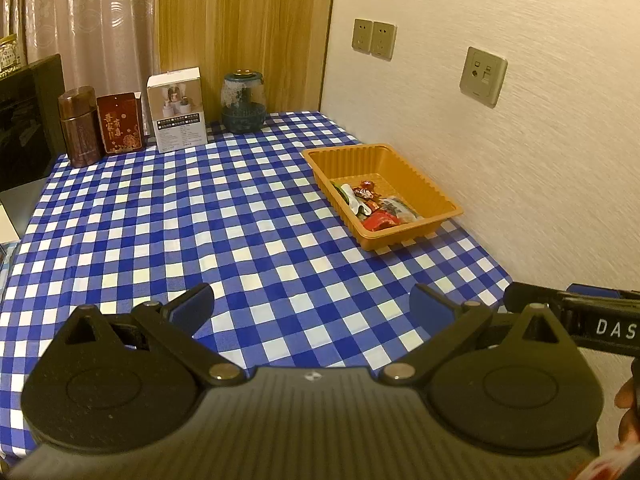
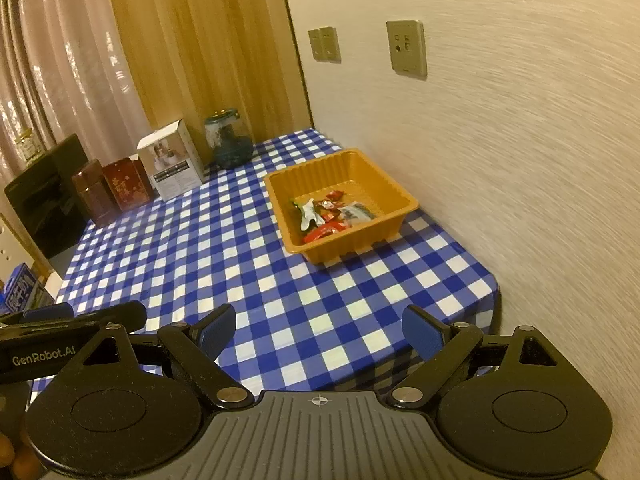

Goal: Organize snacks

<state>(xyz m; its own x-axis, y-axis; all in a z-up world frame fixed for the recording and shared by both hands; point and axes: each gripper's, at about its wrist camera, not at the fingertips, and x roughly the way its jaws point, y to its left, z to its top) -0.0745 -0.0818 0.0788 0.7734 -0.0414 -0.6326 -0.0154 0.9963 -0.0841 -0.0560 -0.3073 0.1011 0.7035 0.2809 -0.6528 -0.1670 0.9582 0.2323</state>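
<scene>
With both the left gripper [image 1: 311,306] and right gripper [image 2: 319,330] spread wide and empty over the table's [image 1: 168,216] near edge, the snacks [image 1: 374,206] already lie in the orange tray [image 1: 434,190] by the wall-side edge, so a careless reach could shove that light tray.

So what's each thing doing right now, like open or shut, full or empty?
Left gripper: open, holding nothing.
Right gripper: open, holding nothing.
Orange ribbed plastic tray: upright by the wall, partly filled.
Wrapped snacks: piled in the tray's near end.
Dark green glass jar: upright, lid on.
Brown round tin: upright, closed.
White cardboard box: standing, closed.
Red box: standing upright.
</scene>
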